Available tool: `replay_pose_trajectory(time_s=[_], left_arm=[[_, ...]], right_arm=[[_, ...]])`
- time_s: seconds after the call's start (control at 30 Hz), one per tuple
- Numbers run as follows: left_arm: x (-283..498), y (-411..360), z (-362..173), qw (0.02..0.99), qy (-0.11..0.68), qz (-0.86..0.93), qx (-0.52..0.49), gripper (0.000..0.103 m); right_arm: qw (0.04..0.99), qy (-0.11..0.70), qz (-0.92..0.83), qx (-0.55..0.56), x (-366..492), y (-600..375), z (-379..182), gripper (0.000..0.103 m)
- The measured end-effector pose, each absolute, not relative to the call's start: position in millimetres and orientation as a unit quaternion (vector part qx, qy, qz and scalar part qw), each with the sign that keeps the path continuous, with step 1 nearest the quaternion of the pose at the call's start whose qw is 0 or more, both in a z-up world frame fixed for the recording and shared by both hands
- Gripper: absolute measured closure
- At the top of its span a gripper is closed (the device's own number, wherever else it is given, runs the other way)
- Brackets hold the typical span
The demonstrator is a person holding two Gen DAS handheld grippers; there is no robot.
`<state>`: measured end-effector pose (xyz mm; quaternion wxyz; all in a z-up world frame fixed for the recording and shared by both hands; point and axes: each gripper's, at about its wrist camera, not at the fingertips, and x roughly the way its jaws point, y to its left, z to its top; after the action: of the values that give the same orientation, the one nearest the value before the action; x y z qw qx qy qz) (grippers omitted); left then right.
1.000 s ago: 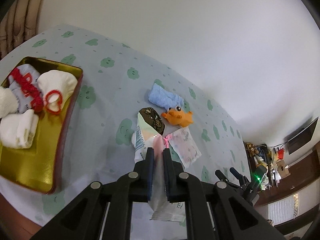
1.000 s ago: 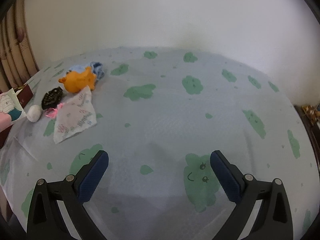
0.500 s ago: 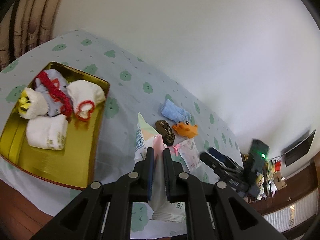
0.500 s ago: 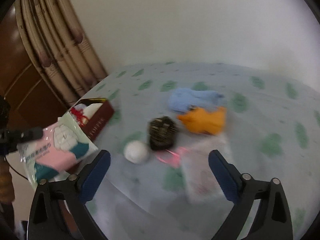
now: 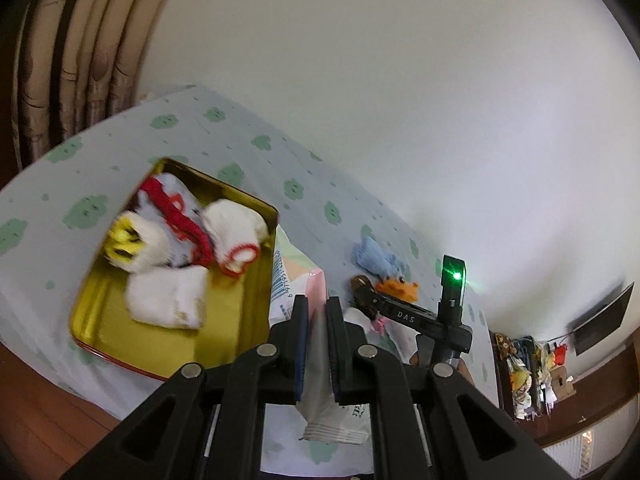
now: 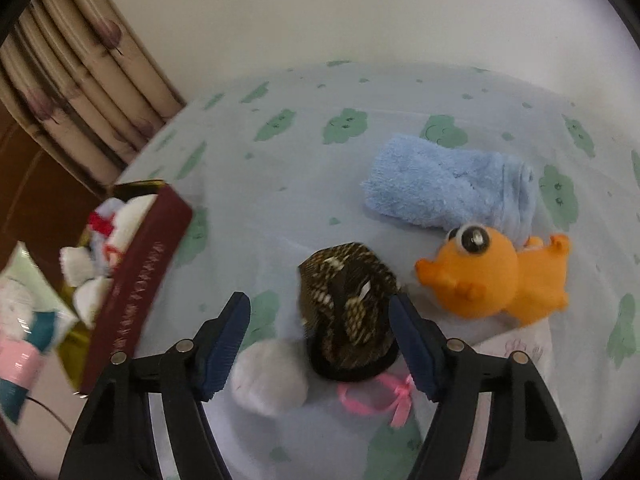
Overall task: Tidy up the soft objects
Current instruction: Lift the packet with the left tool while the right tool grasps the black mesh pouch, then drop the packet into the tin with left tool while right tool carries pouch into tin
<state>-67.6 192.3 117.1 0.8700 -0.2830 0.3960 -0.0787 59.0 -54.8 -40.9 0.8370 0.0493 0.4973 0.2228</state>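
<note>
Left tool: my left tool [image 5: 317,338] is clamped tight on a tissue pack [image 5: 320,364], which hangs from the pads beside the tin's near corner.
Right tool: my right tool [image 6: 320,340] has its jaws closing around a dark patterned pouch [image 6: 348,312]; the pads do not press on it yet.
Tin: the gold tin [image 5: 224,336] with a dark red outer wall [image 6: 140,284] sits on the bench near its left edge.
In the tin: white socks [image 5: 166,302], a red-trimmed white sock [image 5: 236,236], a red band [image 5: 176,216] and a fluffy white toy with a yellow face [image 5: 128,246].
Bench: a pale blue cloth with green cloud prints [image 6: 344,124] covers it.
White ball: a white pompom [image 6: 270,376] lies touching the pouch, between my right pads.
Orange toy: an orange duck [image 6: 492,276] lies just beside the pouch.
Blue towel: a rolled blue towel [image 6: 444,188] lies behind the duck, touching it.
Ribbon: a pink bow [image 6: 384,396] lies against the pouch's near edge.
</note>
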Motion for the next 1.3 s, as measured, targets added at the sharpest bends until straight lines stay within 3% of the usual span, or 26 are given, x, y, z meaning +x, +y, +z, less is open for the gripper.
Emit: replay_pose_trajectory(time_s=[0.13,0.23,0.43,0.53,0.77,0.87,0.97,1.3], left_arm=[[-67,210,115,0.875,0.393,-0.059,-0.275,0.094],[-64,221,108,0.877,0.398,-0.051,-0.266,0.094],[-58,227,80,0.88,0.417,-0.028,-0.227,0.094],[-56,232,69,0.886,0.408,-0.015,-0.217,0.093],[-50,247,62,0.884,0.39,-0.004,-0.26,0.092],[-61,249,71,0.889,0.378,0.031,-0.258,0.081],[-80,246,79,0.89,0.363,0.033,-0.275,0.079],[-149,211,79,0.904,0.343,0.121,-0.223,0.07]], right_arm=[[0.831,0.514,0.208,0.044,71,-53,-53,0.044],[0.833,0.513,0.205,0.044,75,-54,-53,0.067],[0.834,0.51,0.208,0.041,77,-55,-47,0.074],[0.836,0.505,0.209,0.046,78,-55,-40,0.084],[0.842,0.495,0.207,0.058,74,-63,-22,0.084],[0.846,0.485,0.211,0.069,70,-68,-11,0.084],[0.847,0.477,0.219,0.084,65,-72,2,0.084],[0.828,0.436,0.338,0.099,16,-8,76,0.084]])
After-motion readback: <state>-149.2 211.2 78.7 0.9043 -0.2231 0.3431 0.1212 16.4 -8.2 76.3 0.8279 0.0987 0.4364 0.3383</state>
